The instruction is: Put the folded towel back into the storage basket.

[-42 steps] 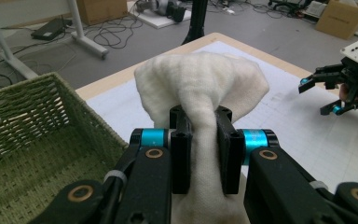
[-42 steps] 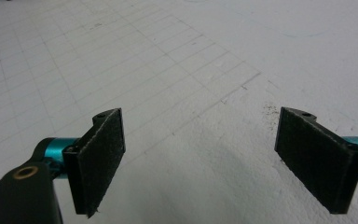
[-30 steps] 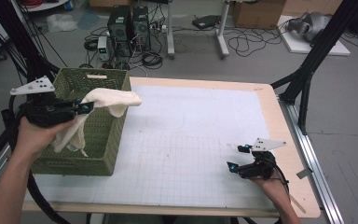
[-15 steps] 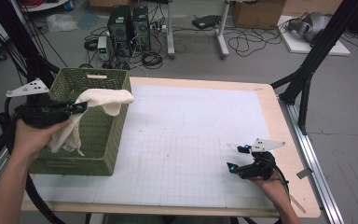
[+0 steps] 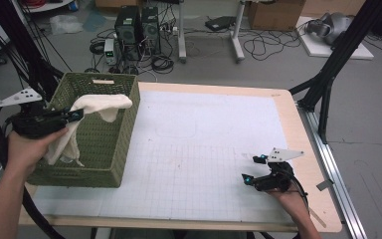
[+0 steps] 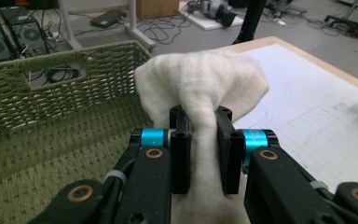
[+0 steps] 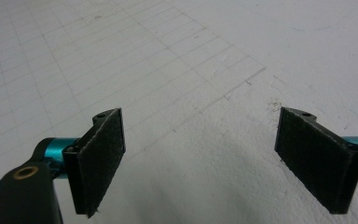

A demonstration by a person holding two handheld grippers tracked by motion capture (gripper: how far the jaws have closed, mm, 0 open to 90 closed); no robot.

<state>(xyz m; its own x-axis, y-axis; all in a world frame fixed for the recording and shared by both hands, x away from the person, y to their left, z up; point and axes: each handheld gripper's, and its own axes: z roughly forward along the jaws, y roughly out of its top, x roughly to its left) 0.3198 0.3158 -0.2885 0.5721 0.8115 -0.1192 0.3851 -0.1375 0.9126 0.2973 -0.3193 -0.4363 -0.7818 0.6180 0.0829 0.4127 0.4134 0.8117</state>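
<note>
While your left gripper [image 5: 74, 115] stays clamped on the cloth [image 5: 102, 103], it has drifted toward nine o'clock and slightly down, carrying the cloth over the basket [image 5: 124, 144]; I judge a drop inside comes next. The cloth's long axis runs from the tail hanging at seven o'clock up to the bunch at three. Your right gripper [image 5: 251, 169], at four o'clock on the mat [image 5: 199, 134], rests wide open, empty.

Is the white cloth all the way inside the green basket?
No. The white cloth drapes over the green basket rim, pinched by the left gripper.
</note>
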